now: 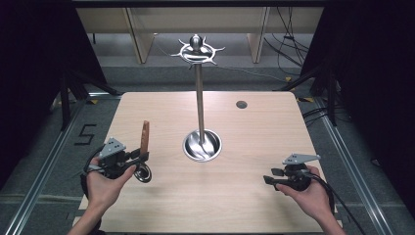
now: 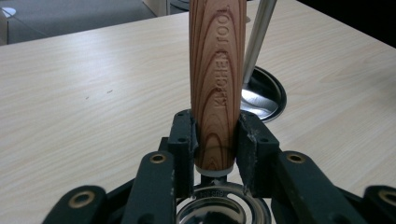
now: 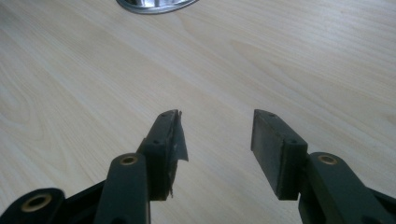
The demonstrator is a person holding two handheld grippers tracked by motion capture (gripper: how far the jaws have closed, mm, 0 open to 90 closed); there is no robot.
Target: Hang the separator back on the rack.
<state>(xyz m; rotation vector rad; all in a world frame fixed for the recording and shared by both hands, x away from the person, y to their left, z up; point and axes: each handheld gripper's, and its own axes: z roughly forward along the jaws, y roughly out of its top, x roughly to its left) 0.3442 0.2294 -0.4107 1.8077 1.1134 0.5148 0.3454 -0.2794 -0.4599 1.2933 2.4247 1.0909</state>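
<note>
A kitchen tool with a wooden handle (image 1: 145, 135) and a round metal head (image 1: 143, 174) is held at the table's left, handle pointing up and away. My left gripper (image 1: 138, 157) is shut on the handle's lower end; in the left gripper view the handle (image 2: 216, 84) stands between both pads, with the metal head (image 2: 219, 210) below. A steel utensil stand rises from a round base (image 1: 202, 145) at the table's middle, its pole (image 1: 199, 98) topped by a ring of hooks (image 1: 196, 51). My right gripper (image 1: 270, 177) hovers open over the front right; its jaws (image 3: 215, 135) have nothing between them.
The light wooden table (image 1: 254, 196) has a small dark round hole (image 1: 241, 104) near its far right. Black frames and cables stand on the floor beyond the table's sides. The stand's base (image 3: 156, 4) shows ahead of the right gripper.
</note>
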